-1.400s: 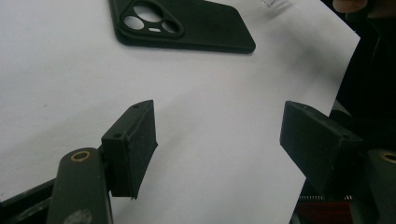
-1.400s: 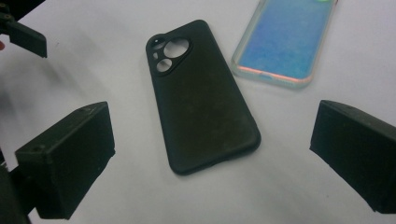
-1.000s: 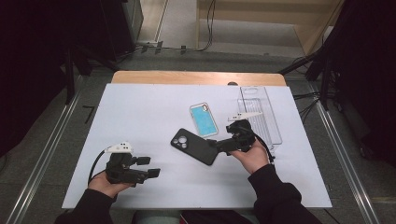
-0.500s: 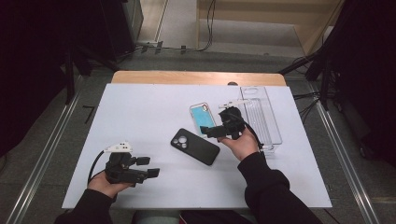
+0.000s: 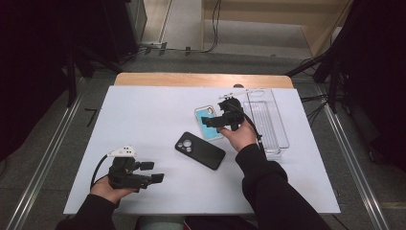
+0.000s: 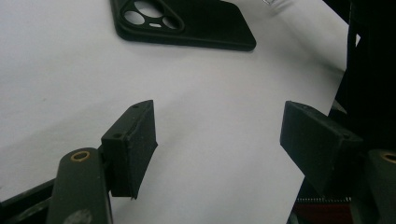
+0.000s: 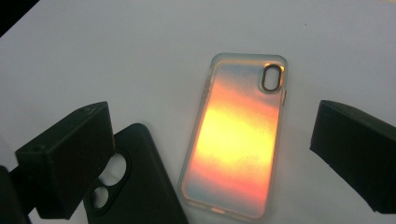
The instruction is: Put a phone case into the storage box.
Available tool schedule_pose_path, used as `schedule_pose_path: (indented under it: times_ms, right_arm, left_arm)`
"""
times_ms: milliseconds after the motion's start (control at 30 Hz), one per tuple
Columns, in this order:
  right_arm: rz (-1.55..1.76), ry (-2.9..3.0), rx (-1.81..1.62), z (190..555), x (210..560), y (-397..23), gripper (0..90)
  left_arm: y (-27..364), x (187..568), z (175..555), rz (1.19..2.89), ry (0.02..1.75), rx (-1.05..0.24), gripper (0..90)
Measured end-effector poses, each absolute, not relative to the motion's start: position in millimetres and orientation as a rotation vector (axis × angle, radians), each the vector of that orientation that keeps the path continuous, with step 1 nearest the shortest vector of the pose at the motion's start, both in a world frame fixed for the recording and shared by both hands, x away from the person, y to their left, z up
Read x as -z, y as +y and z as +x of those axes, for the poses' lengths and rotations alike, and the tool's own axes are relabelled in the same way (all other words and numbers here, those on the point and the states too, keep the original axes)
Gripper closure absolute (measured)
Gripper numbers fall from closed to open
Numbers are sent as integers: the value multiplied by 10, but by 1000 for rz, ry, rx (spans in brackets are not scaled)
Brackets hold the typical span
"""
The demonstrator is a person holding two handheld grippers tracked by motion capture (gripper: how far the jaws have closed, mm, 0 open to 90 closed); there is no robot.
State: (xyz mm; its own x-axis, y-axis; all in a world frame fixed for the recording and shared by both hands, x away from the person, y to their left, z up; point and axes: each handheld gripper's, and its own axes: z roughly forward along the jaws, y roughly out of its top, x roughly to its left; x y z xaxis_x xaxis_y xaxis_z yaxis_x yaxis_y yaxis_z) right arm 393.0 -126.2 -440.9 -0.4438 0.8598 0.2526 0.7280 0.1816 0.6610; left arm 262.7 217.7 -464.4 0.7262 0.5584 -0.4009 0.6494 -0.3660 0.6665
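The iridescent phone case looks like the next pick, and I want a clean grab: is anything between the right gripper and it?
Nothing visible. The right gripper hangs open above the iridescent phone case. The black phone case lies close beside it, apart, under one jaw.

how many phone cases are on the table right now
2. A black phone case lies flat near the middle of the white table. An iridescent phone case lies just beyond it, beside the clear tray, under the open right gripper. None seems hidden.

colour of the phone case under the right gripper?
Iridescent phone case: orange-yellow in the right gripper view, where it shows best; teal from the high view.
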Motion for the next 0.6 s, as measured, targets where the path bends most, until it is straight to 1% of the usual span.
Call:
schedule_pose_path:
  times_ms: [300, 600]
  right_arm:
    - [1582, 2265, -1058, 4156, 4456, -1128, 0]
    - [1605, 2239, -1066, 4259, 4525, -1009, 0]
  left_arm:
    - [2183, 4645, 2633, 2065, 917, 137, 272]
    - [2183, 4642, 2629, 2062, 914, 137, 272]
